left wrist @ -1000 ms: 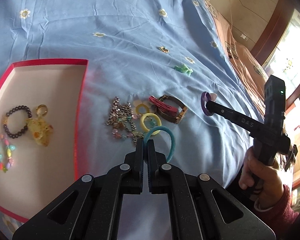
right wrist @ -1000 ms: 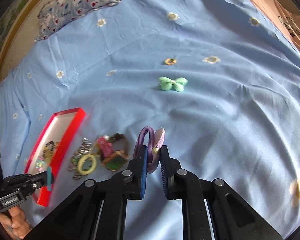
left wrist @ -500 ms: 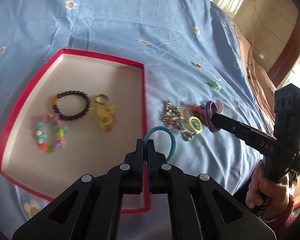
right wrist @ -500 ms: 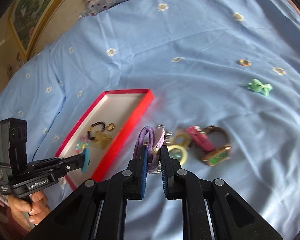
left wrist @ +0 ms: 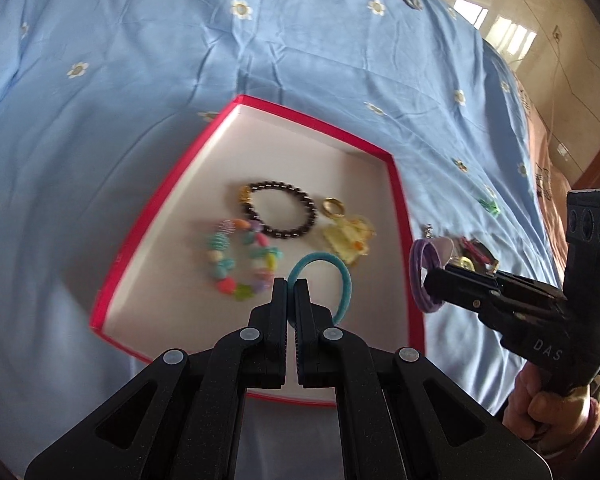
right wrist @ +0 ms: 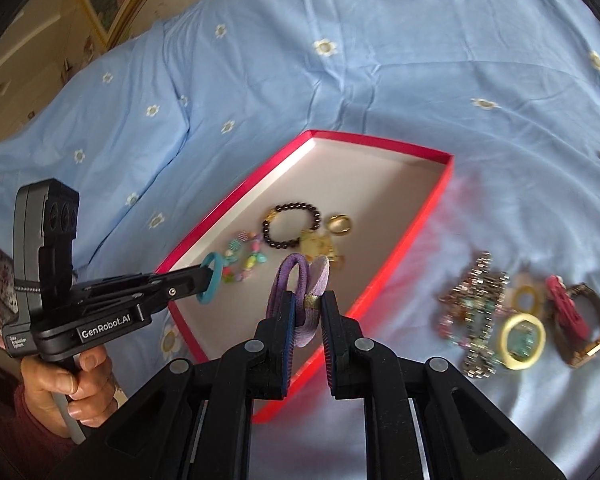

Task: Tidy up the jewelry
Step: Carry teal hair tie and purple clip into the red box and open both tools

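A red-rimmed tray (left wrist: 396, 184) (right wrist: 444, 184) lies on the blue bedsheet. In it are a dark bead bracelet (left wrist: 284, 216) (right wrist: 290, 224), a multicoloured bead bracelet (left wrist: 240, 264) (right wrist: 246, 258), a gold ring (left wrist: 333, 206) (right wrist: 339, 224) and a yellow charm (left wrist: 350, 236) (right wrist: 318, 248). My left gripper (left wrist: 291, 286) (right wrist: 206, 276) is shut on a teal hair tie (left wrist: 340, 276) (right wrist: 214, 280) above the tray's near part. My right gripper (right wrist: 306, 304) (left wrist: 430, 280) is shut on a purple hair tie (right wrist: 296, 284) (left wrist: 422, 276) over the tray's right rim.
Right of the tray on the sheet lies a pile of jewelry: a silver chain bracelet (right wrist: 476, 312), yellow rings (right wrist: 522, 338), a red piece (right wrist: 564, 312) and a brown watch (right wrist: 592, 328). A green bow (left wrist: 490, 205) lies farther off. The bed's edge is at the right.
Both grippers have swung left, from over the loose jewelry pile to the tray. Each still holds its hair tie.
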Demonstrator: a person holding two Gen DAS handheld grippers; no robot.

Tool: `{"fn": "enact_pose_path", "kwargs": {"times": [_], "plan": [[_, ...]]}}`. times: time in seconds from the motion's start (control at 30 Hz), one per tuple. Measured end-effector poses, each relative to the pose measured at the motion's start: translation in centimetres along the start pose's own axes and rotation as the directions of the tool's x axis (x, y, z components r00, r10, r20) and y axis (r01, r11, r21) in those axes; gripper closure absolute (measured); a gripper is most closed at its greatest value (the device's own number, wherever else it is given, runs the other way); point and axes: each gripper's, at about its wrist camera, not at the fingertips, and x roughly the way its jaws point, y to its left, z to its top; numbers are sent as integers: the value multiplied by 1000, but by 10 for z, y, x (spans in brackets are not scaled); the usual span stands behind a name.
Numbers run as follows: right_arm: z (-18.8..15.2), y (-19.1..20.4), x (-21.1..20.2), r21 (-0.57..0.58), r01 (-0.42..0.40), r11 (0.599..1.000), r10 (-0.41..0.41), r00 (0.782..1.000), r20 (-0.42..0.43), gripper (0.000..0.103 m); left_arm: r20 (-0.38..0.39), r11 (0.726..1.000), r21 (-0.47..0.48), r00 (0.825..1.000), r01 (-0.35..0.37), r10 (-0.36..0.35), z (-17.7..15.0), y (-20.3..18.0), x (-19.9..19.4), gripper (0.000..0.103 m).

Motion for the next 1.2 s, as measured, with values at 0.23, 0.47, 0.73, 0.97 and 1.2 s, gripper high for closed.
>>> {"fn": "enact_pose_path", "kwargs": {"times": [0.23, 0.47, 0.73, 0.97, 1.2], "plan": [[4, 11, 31, -45, 9, 999, -12, 997, -74, 90, 2, 998, -24, 998, -55, 55, 4, 26, 3, 101], [5, 13, 51, -71, 27, 997, -36, 991, -126, 90, -17, 995, -29, 995, -97, 96, 3, 39, 13, 101], [4, 18, 63, -91, 32, 995, -46, 986, -157, 86, -48, 993, -43, 993, -109, 107, 1, 43, 22, 101], [6, 16, 59, -66, 8, 998, -17, 990, -140, 70, -43, 991, -61, 993, -116, 114, 2, 43, 18, 70], [7, 7, 35, -33, 11, 999, -13, 997, -70, 68, -15, 991, -74, 994, -108, 107, 4, 38, 6, 54]]}}
